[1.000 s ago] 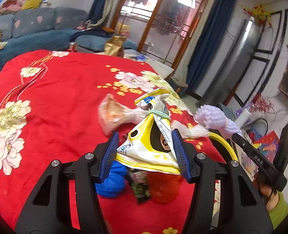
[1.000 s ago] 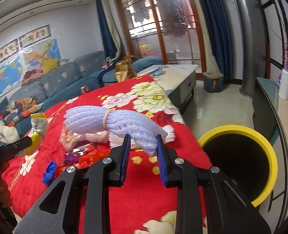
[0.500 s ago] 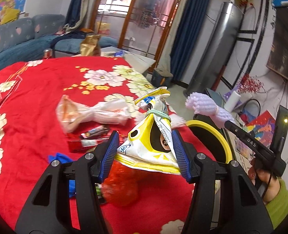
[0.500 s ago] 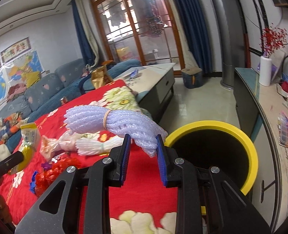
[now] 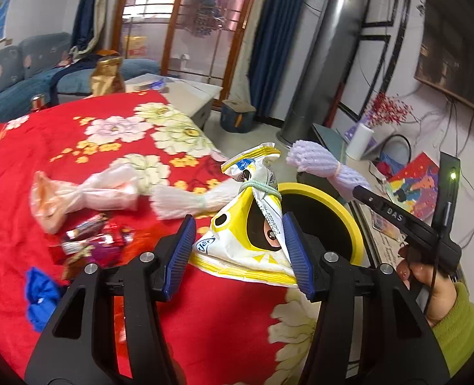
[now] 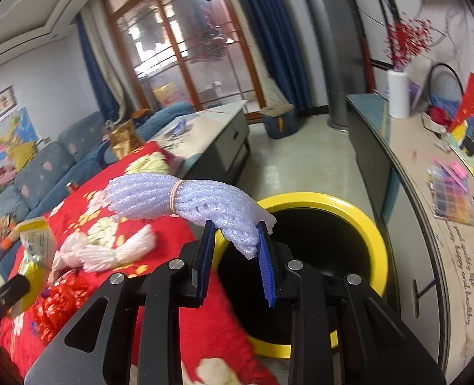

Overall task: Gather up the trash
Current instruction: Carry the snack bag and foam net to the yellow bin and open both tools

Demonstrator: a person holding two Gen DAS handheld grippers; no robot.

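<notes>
My left gripper (image 5: 240, 250) is shut on a yellow and white snack bag (image 5: 253, 221) tied with a green band, held over the table's edge near the yellow-rimmed black bin (image 5: 339, 211). My right gripper (image 6: 235, 253) is shut on a lavender foam net bundle (image 6: 188, 199) tied with a rubber band, held at the rim of the bin (image 6: 358, 221). The bundle also shows in the left wrist view (image 5: 320, 163). The snack bag also shows in the right wrist view (image 6: 34, 243).
On the red flowered tablecloth (image 5: 60, 147) lie a pink plastic bag (image 5: 82, 192), a white foam net (image 5: 185, 199), shiny red wrappers (image 5: 95, 237) and a blue scrap (image 5: 41, 292). A long counter (image 6: 429, 192) stands right of the bin. A grey low cabinet (image 6: 214, 134) stands behind.
Both grippers have moved right toward the bin with their loads. The foam bundle now hangs at the bin's rim, and the snack bag is near the table edge.
</notes>
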